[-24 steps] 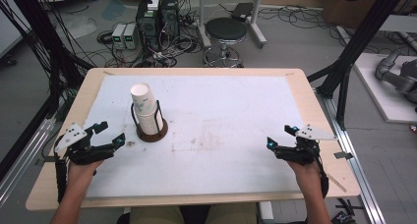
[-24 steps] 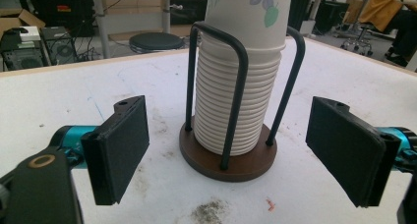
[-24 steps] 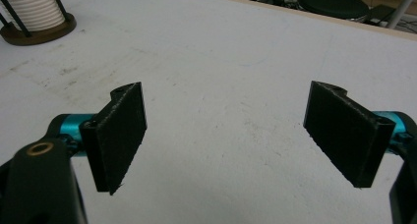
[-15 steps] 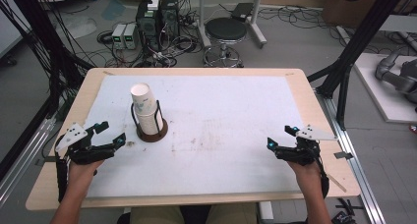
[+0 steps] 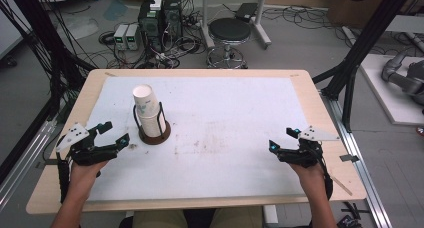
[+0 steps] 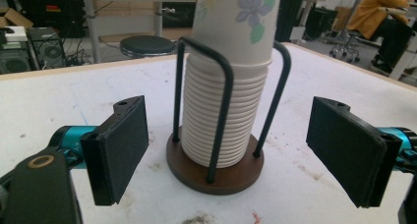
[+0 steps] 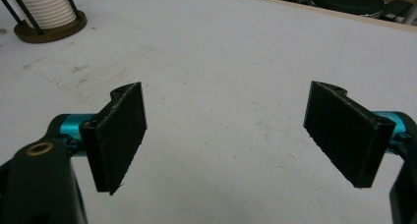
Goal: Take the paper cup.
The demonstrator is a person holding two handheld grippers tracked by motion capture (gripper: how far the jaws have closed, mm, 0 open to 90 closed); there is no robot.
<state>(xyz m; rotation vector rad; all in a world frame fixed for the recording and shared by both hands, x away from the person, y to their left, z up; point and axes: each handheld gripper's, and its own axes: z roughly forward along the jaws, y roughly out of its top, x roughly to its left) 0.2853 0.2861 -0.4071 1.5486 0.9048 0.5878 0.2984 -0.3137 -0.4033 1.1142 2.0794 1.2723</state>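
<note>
A tall stack of white paper cups (image 5: 148,113) with a flower print stands upright in a black wire holder on a round brown base (image 5: 156,136), left of the table's middle. My left gripper (image 5: 116,133) rests low on the white table cover just left of the holder, open, its jaws pointing at the stack. In the left gripper view the cup stack (image 6: 226,121) and base (image 6: 216,174) stand close ahead, between the two wide-apart pads (image 6: 120,148), untouched. My right gripper (image 5: 281,139) sits near the table's right edge, open and holding nothing, with the holder base (image 7: 49,30) far off.
A white sheet (image 5: 225,113) with faint stains covers the wooden table (image 5: 320,118). Beyond the far edge are a round stool (image 5: 230,30), computer boxes (image 5: 160,15) and cables on the floor. Black frame posts (image 5: 357,53) stand at both sides.
</note>
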